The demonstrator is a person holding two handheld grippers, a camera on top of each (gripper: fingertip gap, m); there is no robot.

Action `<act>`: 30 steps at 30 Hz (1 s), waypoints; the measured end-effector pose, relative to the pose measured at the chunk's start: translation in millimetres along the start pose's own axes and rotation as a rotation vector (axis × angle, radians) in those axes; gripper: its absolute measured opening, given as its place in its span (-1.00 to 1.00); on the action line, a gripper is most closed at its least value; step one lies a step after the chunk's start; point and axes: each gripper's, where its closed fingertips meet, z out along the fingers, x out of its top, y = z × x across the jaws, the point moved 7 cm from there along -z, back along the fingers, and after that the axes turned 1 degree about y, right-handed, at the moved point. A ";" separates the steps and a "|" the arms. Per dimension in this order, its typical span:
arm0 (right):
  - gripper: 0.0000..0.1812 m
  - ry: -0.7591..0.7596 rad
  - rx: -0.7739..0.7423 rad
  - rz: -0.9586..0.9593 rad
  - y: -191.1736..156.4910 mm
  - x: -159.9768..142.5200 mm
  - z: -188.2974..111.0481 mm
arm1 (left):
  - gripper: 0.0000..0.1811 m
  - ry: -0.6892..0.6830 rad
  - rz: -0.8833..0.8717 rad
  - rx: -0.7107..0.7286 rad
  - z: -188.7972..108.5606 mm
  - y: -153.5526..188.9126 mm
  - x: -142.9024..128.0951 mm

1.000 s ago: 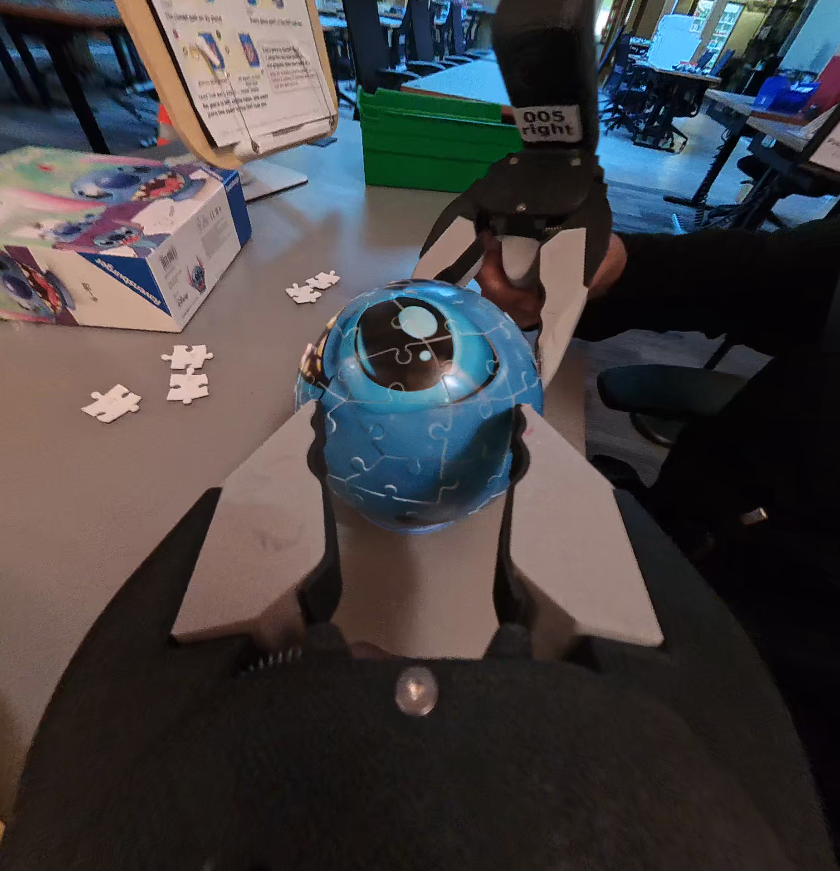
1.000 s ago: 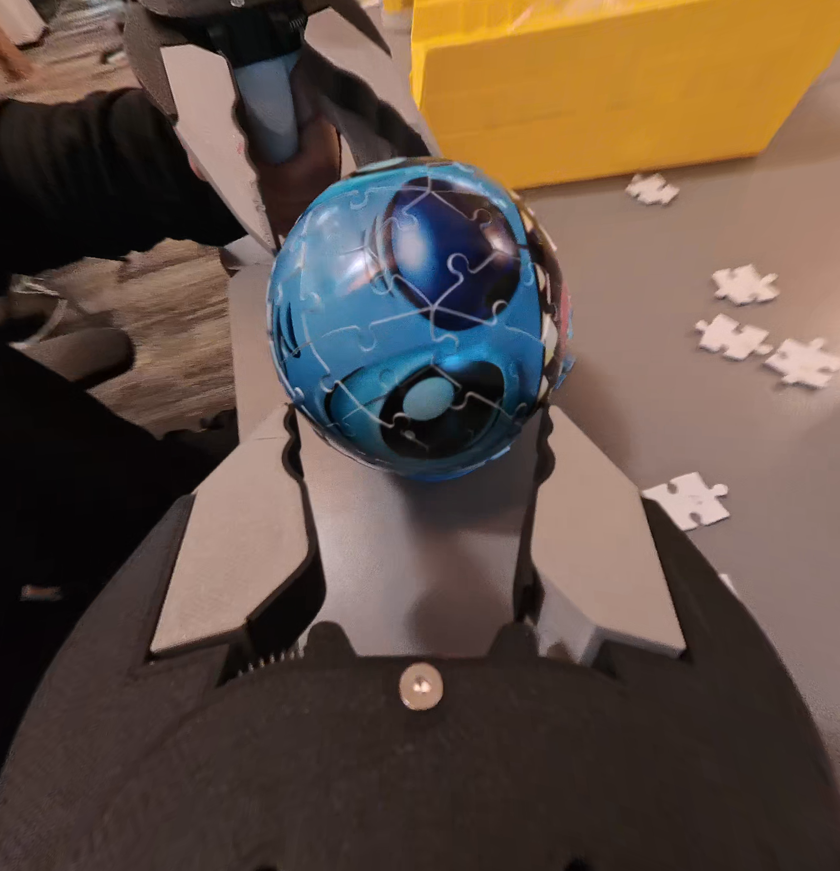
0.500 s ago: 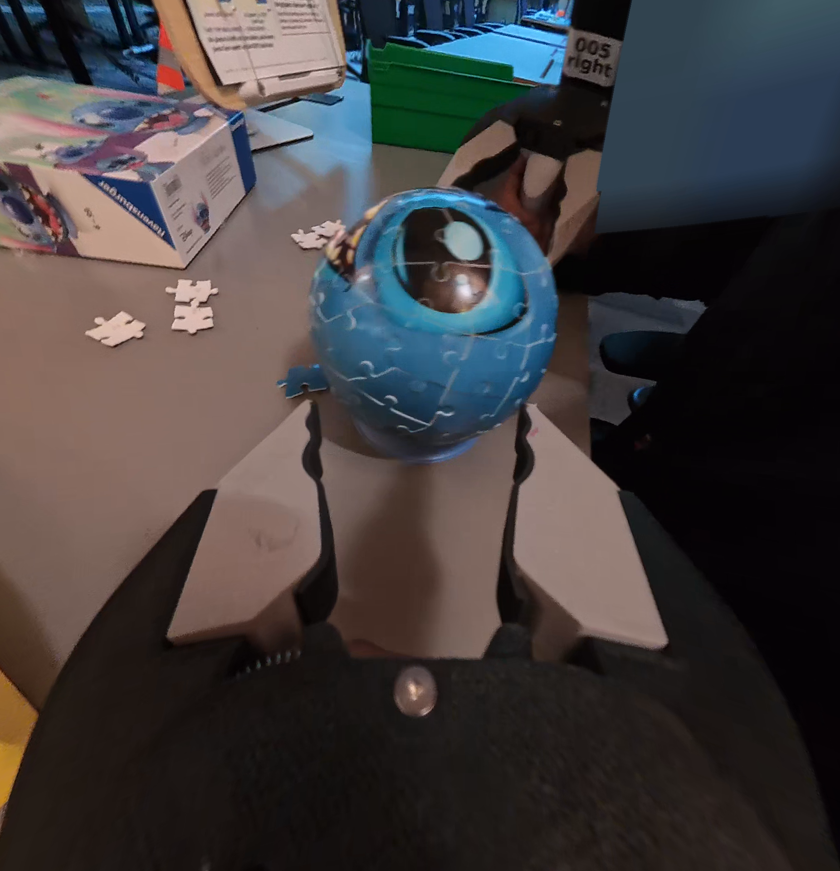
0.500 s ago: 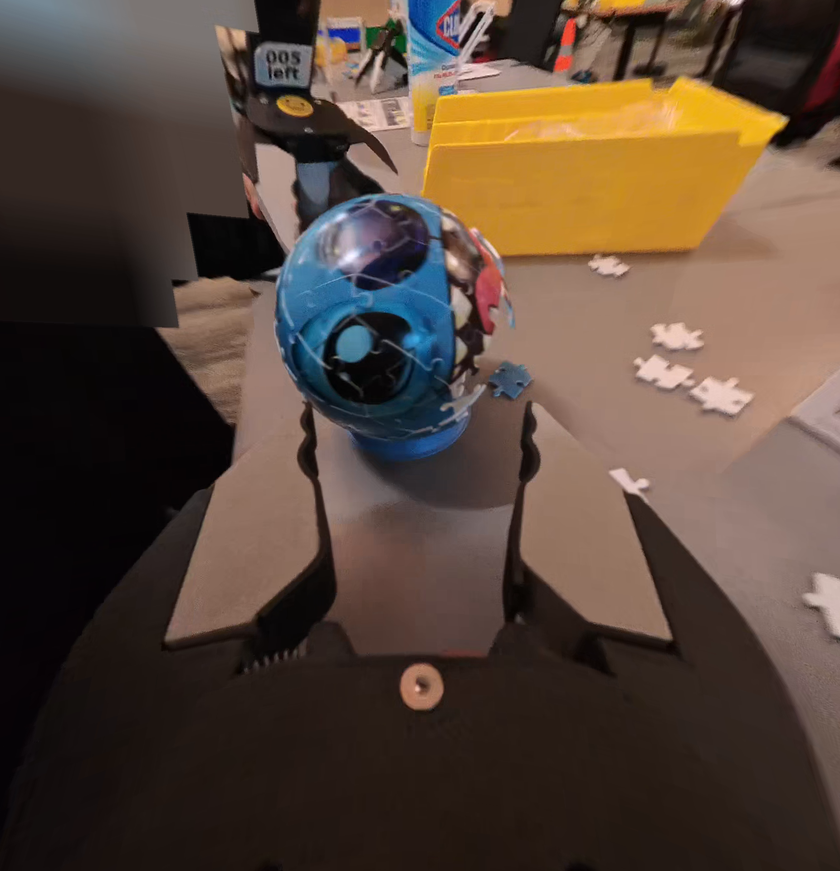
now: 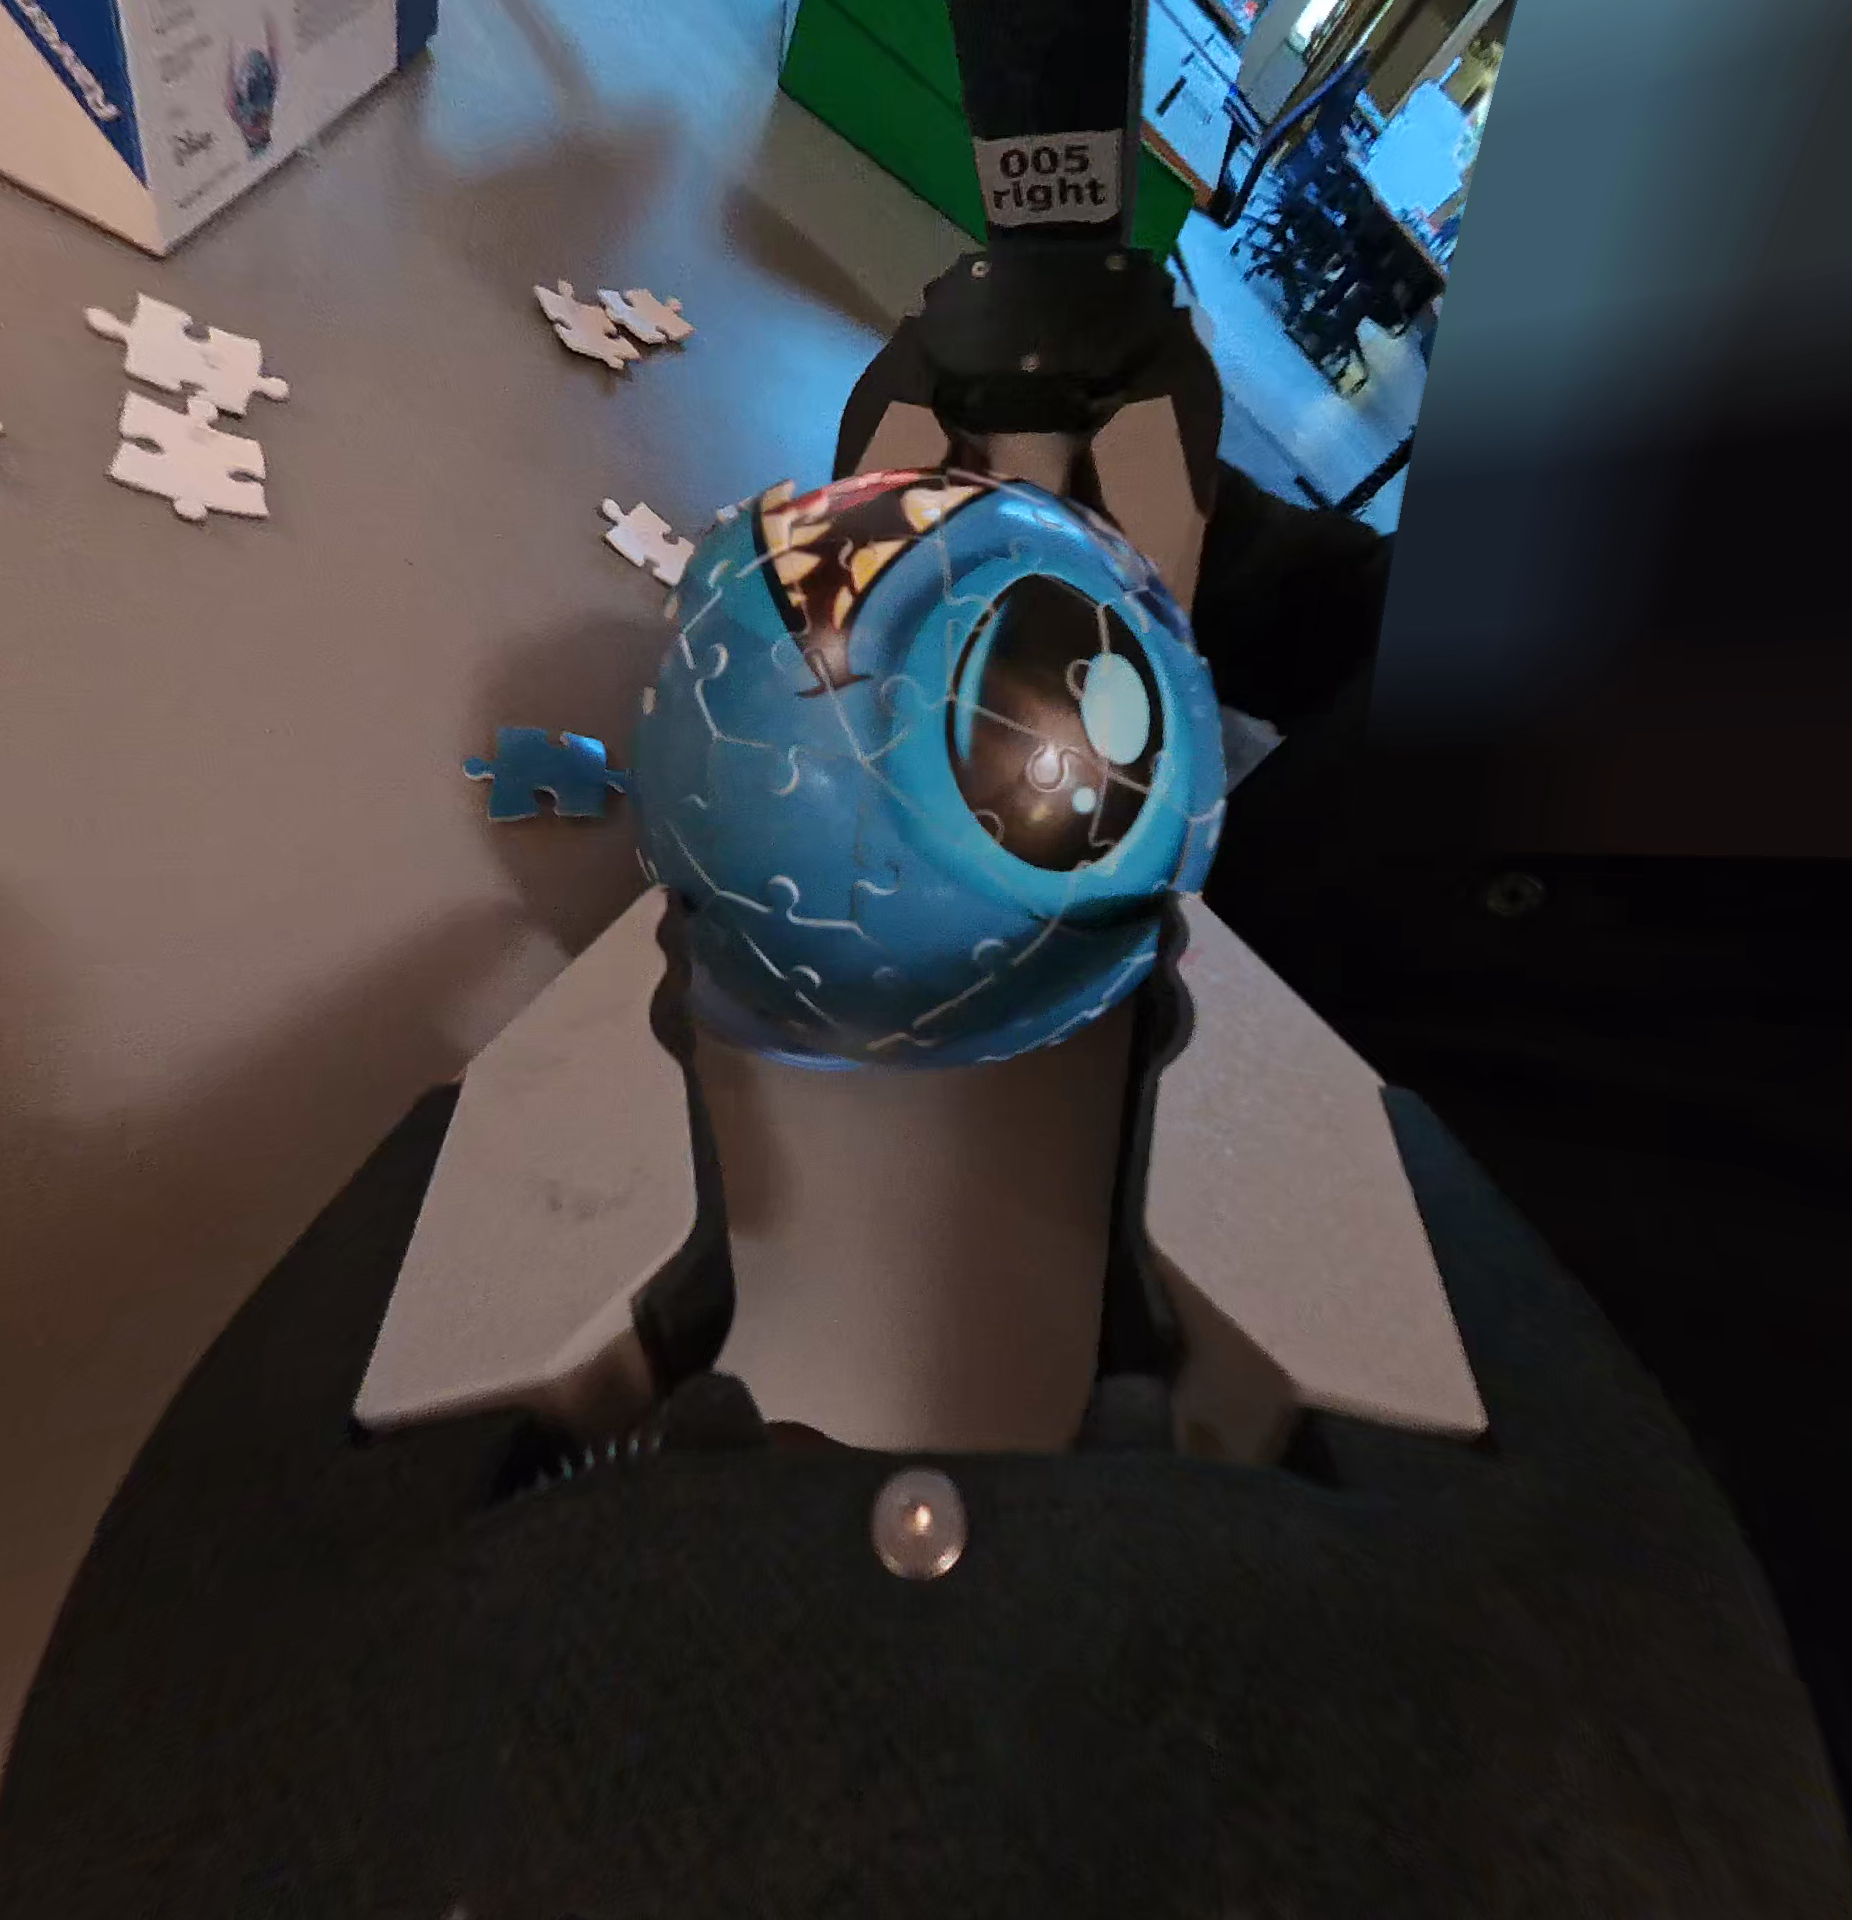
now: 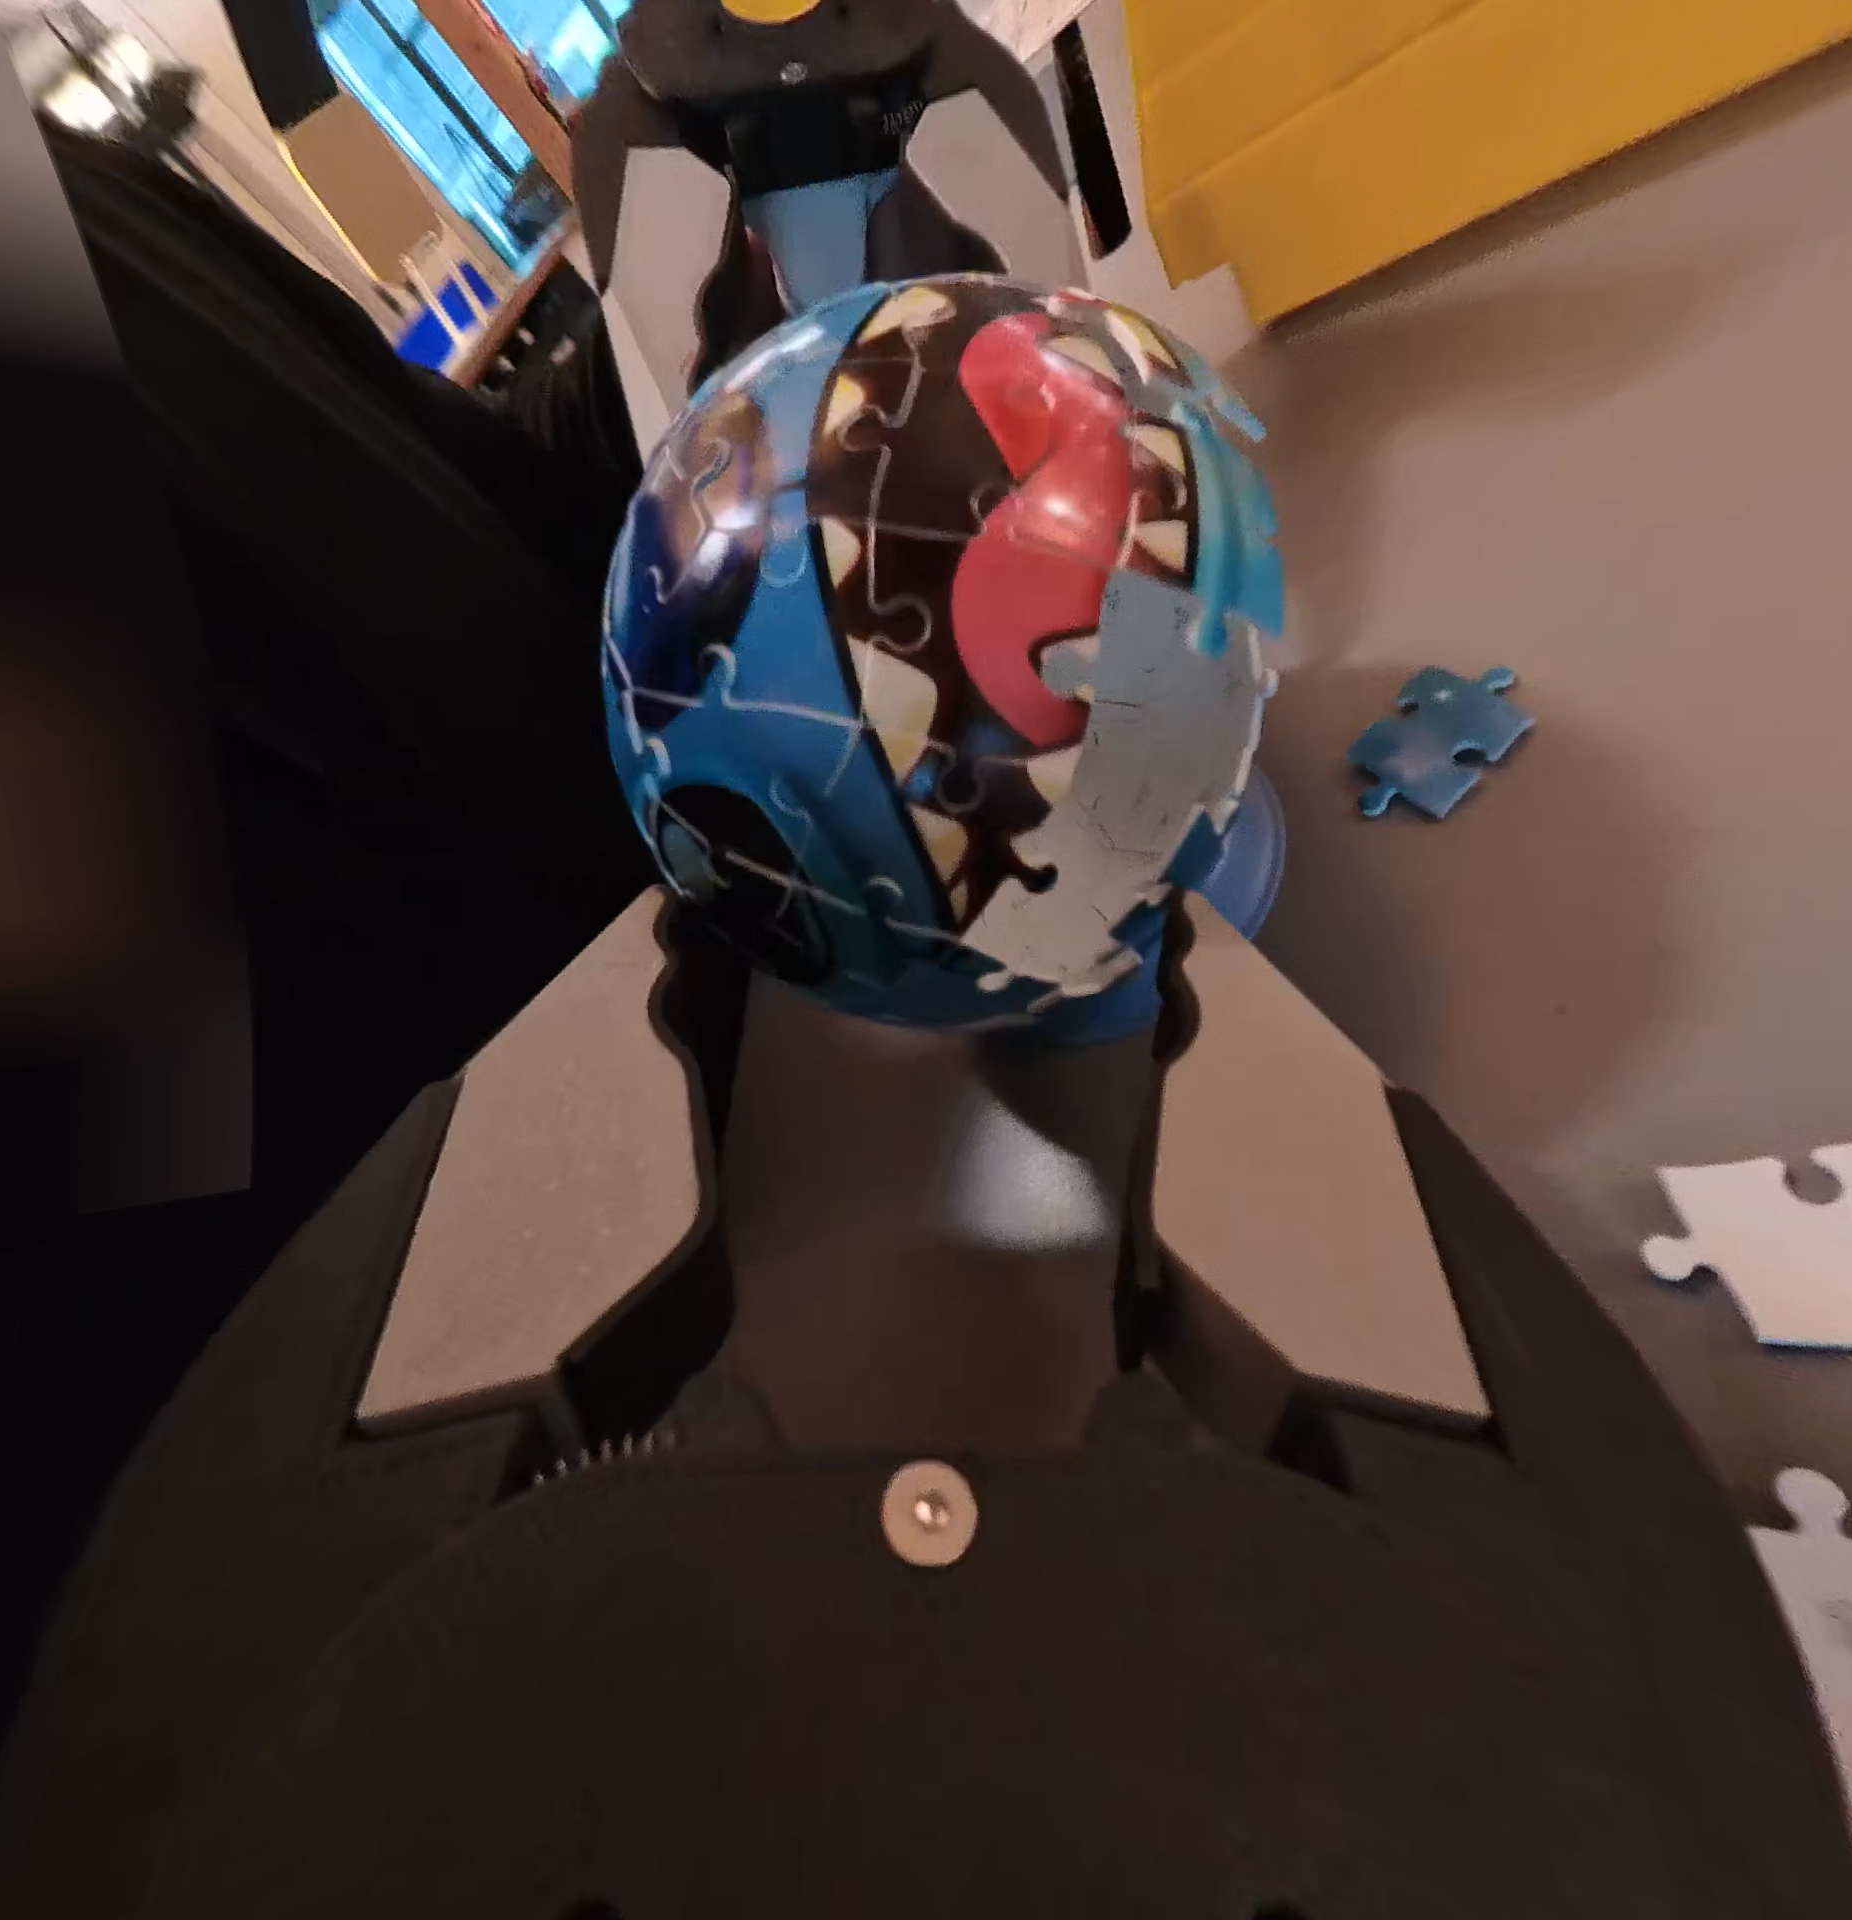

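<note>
Item: blue puzzle ball [image 5: 922, 790], a sphere built of interlocking pieces, printed with a large dark eye, a toothed mouth and a pink tongue; one patch near its lower side shows pale piece backs. It sits on a blue stand [image 6: 1249, 847] on the grey tabletop [image 5: 278, 727], between the two grippers, which face each other across it.

Left gripper [image 5: 917, 935]: jaws spread wide, tips at either flank of the ball's lower half; whether they touch it cannot be told.

Right gripper [image 6: 917, 925]: jaws likewise spread, tips beside the ball's underside; contact cannot be told.

Loose items: one blue puzzle piece [image 5: 548, 774] face up just beside the ball; several white puzzle pieces [image 5: 189, 416] face down, scattered farther out.

Surroundings: printed puzzle box [image 5: 174, 104], green bin [image 5: 880, 114], yellow bin [image 6: 1473, 135], all well apart from the ball.
</note>
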 end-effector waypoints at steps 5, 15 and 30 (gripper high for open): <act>-0.02 0.035 -0.238 -0.341 -16.3 6.5 1.8 | -0.04 -0.012 0.323 0.093 -1.9 7.8 -7.1; -0.13 0.116 -0.355 -0.572 -36.7 0.0 -6.3 | -0.14 0.135 0.402 0.106 -27.1 9.4 -21.6; 0.00 -0.113 -0.141 -0.381 12.5 -9.1 -12.1 | -0.07 0.130 0.345 0.029 -24.7 -0.2 -14.9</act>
